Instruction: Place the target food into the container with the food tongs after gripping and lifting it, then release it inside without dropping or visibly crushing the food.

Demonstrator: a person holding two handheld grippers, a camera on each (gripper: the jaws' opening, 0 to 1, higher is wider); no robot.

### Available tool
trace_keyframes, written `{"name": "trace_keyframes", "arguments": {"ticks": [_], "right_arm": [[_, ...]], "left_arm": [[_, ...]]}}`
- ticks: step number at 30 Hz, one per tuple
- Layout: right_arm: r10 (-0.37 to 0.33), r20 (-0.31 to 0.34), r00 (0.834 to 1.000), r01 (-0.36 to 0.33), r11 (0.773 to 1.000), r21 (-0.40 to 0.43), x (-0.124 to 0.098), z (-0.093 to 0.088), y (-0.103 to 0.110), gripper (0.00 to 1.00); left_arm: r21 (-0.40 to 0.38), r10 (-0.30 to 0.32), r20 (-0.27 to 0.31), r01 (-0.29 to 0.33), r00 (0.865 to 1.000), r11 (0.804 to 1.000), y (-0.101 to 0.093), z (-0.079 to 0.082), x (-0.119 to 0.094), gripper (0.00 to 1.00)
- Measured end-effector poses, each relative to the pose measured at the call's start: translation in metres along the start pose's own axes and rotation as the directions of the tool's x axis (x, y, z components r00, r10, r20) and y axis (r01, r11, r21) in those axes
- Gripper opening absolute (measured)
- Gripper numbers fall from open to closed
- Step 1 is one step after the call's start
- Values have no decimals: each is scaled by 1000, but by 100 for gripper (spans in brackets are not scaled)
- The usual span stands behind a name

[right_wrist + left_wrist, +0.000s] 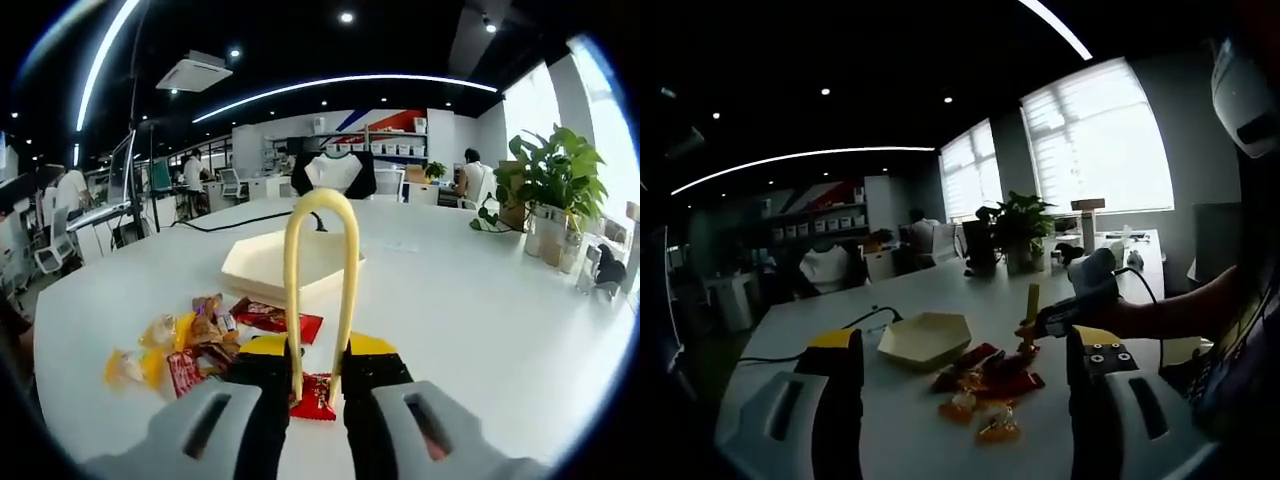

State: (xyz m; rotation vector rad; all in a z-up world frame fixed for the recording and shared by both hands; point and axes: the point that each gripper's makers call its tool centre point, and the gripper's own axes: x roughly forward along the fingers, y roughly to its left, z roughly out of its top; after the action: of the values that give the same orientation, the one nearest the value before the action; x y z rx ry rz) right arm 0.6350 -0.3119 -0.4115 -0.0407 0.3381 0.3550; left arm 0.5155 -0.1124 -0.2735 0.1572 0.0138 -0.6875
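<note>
Yellow food tongs stand upright between the jaws of my right gripper, which is shut on them. Their loop is on top and their tips hang over a red packet. A pile of wrapped snacks lies left of it, and a cream hexagonal bowl sits just behind. In the left gripper view my left gripper is open wide, framing the bowl and the snacks. The right gripper comes in from the right with the tongs above the pile.
The white table stretches far back and right. A potted plant and small bottles stand at its far right edge. A black cable runs behind the bowl. A person's arm reaches in from the right. Desks and people fill the background.
</note>
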Motion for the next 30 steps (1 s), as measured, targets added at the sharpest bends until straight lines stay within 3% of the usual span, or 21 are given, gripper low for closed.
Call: {"name": "trace_keyframes", "arguments": {"ticks": [8,11,13,19,21,30], "right_arm": [[-12,10,1000,13,999,-30,-1,11,-8,14],[-6,14,1000,6,1000,-26,1,18,-9,14],[19,46,999,-20,999,26,3,28,-6,14],[18,79,997,-17,1000,-19,11,57,-4,14],[24,90,996,-22,999,-25,13,64,-1,14],[59,107,993,-54,998,-42,34,87,6,14]], "left_arm": [[19,-6,7,6,1000,1000,-1,2,2,89],[49,2,-19,-1,1000,999,3,-2,1,89],[53,2,-18,-1,1000,999,4,-1,2,89],[18,3,3,-3,1000,1000,8,4,1,89],[38,7,-1,-7,1000,999,9,5,1,89],[54,1,7,-1,1000,999,3,8,-1,88]]}}
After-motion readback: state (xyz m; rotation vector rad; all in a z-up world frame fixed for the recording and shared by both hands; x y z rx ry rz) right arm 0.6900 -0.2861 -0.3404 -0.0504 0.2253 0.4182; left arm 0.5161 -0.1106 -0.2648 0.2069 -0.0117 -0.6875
